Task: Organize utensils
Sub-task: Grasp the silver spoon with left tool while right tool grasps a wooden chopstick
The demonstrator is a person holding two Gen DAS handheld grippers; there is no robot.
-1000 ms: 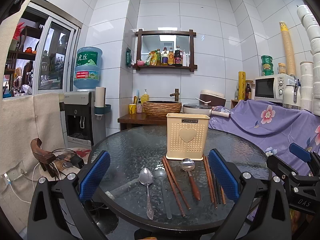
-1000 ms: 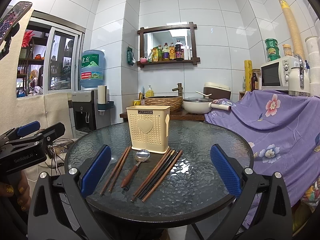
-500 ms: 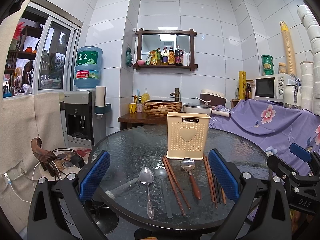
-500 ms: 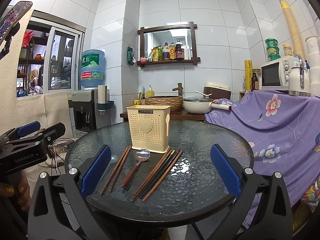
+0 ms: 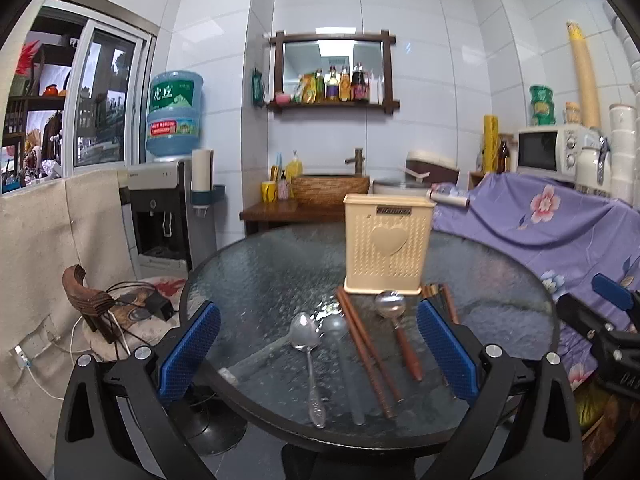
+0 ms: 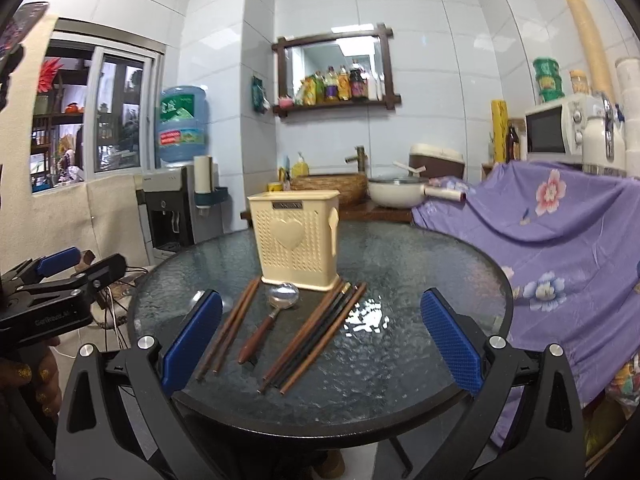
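We're hovering both grippers, left and right, fingers released, empty. Spoons and chopsticks are lying on tabletop before holder; pinching handles mid-length is looking best.

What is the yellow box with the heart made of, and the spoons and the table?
The cream utensil holder looks like matte moulded plastic, with rows of tiny holes. The all-metal spoon seems to be polished steel: it is shiny and mirror-like. The wooden-handled spoon has a shiny metal bowl and a reddish-brown handle, probably wood. The round table seems to be textured glass, see-through and pebbly, in a dark rim.
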